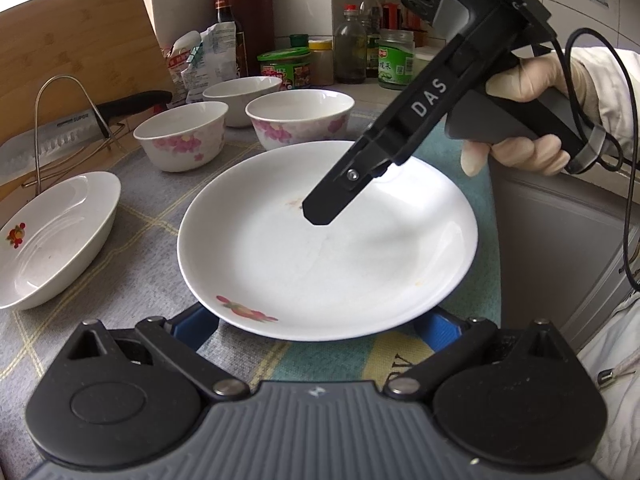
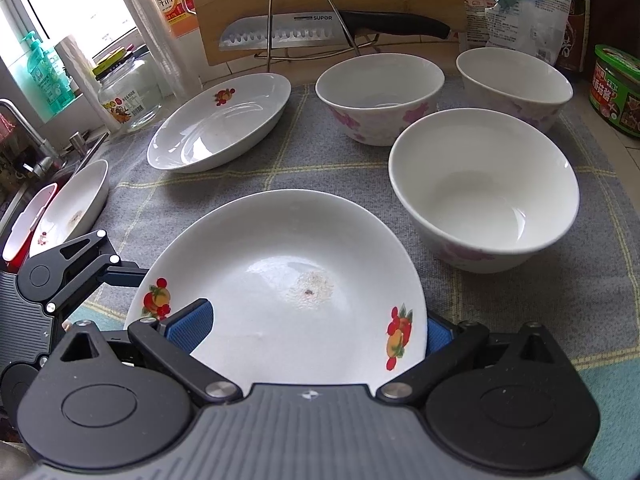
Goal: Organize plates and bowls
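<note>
- At the far left edge, about nine o'clock in the right wrist view: a shallow plate (image 2: 76,200) by the sink, faint residue in its well.
- Next right, at eleven o'clock: a tilted oval dish (image 2: 220,120) on the cloth-covered table (image 2: 248,176), nothing in it but a printed fruit motif.
- Centre, at six o'clock: the fruit-print plate (image 2: 288,280), a small brown smear near its middle, near rim set between the blue pads of the right gripper (image 2: 308,334).
- Right gripper's jaws spread wide, one pad at each side of the rim; contact not clear, so no grip claimed.
- Left gripper (image 1: 320,322) likewise spread at the plate's near edge in its own view, pads flanking (not clamping) the rim.
- Probably the pick-up step: best to close squarely on the rim, keep the plate level, lift clear of the cloth before carrying toward the other plates.
- Risk: glazed rim may slip from a shallow bite.
- Right, from one to three o'clock: three floral bowls, nearest bowl (image 2: 484,188), all apparently empty and apart from one another.
</note>
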{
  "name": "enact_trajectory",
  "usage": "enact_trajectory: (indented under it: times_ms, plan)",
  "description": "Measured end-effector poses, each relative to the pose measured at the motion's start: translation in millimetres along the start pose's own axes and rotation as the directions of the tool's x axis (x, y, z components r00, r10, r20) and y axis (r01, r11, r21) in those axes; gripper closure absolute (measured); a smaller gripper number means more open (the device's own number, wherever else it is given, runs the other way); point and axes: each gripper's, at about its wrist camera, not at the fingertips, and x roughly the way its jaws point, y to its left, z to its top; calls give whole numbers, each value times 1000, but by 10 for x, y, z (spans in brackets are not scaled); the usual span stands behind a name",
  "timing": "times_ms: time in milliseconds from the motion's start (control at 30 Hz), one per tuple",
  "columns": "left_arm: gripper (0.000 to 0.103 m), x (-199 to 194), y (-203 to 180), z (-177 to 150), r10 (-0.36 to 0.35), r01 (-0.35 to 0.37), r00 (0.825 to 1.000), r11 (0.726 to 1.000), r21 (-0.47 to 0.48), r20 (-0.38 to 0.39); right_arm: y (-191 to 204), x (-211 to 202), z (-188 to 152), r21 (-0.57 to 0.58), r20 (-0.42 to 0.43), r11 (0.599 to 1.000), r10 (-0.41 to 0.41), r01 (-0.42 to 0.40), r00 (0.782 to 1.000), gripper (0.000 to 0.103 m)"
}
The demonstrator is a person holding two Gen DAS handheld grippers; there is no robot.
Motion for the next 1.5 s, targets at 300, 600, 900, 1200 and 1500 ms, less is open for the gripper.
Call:
enact_trajectory:
  times_ms: [300, 600, 900, 1200, 1500]
  plan:
    - [1, -20, 47, -25, -1, 1, 1000, 1000, 18, -7, 46, 34, -2, -16, -16, 1000, 0, 0, 1000, 0]
    - [1, -3, 84, -49, -28, 28, 1000, 999, 23, 2, -42, 52, 17, -13, 21, 999, 41, -41, 999, 0]
    - [1, 11, 66, -52, -21, 21, 1000, 999, 25, 2, -90, 84, 72, -6, 32, 995, 95, -95, 995, 0]
    - [1, -28, 70, -34, -23, 22, 1000, 1000, 12, 7, -25, 30, 101, -18, 30, 997, 81, -80, 996, 0]
    - [1, -191, 90, -47, -13, 13, 1000, 1000, -4, 18, 134, -60, 156, -53, 32, 995, 85, -83, 996, 0]
